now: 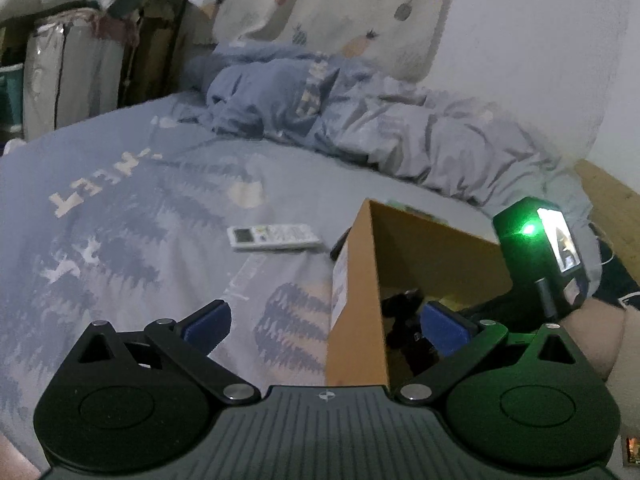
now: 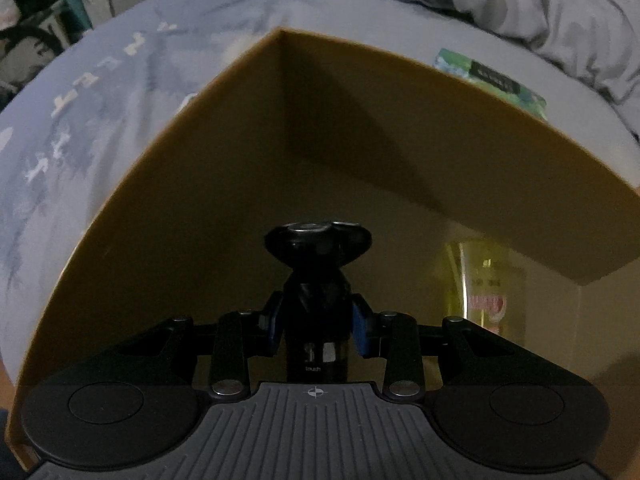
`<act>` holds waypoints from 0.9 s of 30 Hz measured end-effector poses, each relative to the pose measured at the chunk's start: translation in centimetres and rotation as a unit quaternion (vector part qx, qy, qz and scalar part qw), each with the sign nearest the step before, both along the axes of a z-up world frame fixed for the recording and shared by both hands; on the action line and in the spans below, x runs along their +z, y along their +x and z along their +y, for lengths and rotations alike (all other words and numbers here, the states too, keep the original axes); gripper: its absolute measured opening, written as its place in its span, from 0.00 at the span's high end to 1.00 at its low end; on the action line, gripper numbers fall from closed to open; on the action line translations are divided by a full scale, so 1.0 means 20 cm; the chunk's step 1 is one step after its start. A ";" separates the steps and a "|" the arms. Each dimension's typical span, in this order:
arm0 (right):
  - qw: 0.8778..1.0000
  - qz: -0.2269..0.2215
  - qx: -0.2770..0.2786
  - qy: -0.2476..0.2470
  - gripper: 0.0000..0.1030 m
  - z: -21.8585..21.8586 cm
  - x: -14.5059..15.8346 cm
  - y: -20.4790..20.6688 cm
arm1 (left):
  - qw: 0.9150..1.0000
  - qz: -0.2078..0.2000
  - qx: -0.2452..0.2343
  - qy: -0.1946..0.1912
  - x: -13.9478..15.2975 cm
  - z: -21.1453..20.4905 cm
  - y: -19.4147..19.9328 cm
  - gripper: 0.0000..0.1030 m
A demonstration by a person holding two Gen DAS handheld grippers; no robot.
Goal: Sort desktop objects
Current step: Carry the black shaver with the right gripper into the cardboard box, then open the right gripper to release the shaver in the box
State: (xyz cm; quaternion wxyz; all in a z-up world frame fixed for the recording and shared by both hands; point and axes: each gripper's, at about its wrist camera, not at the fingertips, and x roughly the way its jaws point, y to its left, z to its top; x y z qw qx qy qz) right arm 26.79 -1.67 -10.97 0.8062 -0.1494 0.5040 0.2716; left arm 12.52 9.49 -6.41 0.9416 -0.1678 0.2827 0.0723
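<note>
The right hand-held gripper (image 2: 316, 330) is clamped on a black electric shaver (image 2: 316, 264), held inside the open cardboard box (image 2: 160, 208) on the bed (image 1: 120, 208). The left hand-held gripper (image 1: 326, 322) gapes apart, empty (beside the box), near a white remote (image 1: 274, 236).

The brown cardboard box (image 2: 180, 208) looks matt and smooth. The black plastic electric shaver (image 2: 318, 280) is glossy — the blue printed cloth bedsheet (image 1: 120, 220) soft.
</note>
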 end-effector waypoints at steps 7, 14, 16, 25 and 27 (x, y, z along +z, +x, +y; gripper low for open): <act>0.999 0.029 0.006 -0.021 0.63 0.02 -0.09 0.03 | 1.000 0.020 0.009 -0.007 -0.04 0.02 0.03 0.00; 0.998 0.032 0.012 -0.048 0.63 0.04 -0.12 0.03 | 1.000 0.024 0.017 -0.007 -0.04 0.03 0.05 0.00; 0.998 0.032 0.011 -0.054 0.62 0.05 -0.12 0.03 | 0.999 0.026 0.020 -0.015 -0.05 0.04 0.05 0.00; 0.997 0.000 0.007 -0.075 0.34 0.03 -0.08 0.01 | 0.999 0.023 0.032 -0.038 -0.06 0.09 0.04 0.00; 0.997 -0.009 0.006 -0.071 0.19 0.03 -0.04 0.00 | 0.998 0.021 0.035 -0.040 -0.06 0.10 0.04 0.00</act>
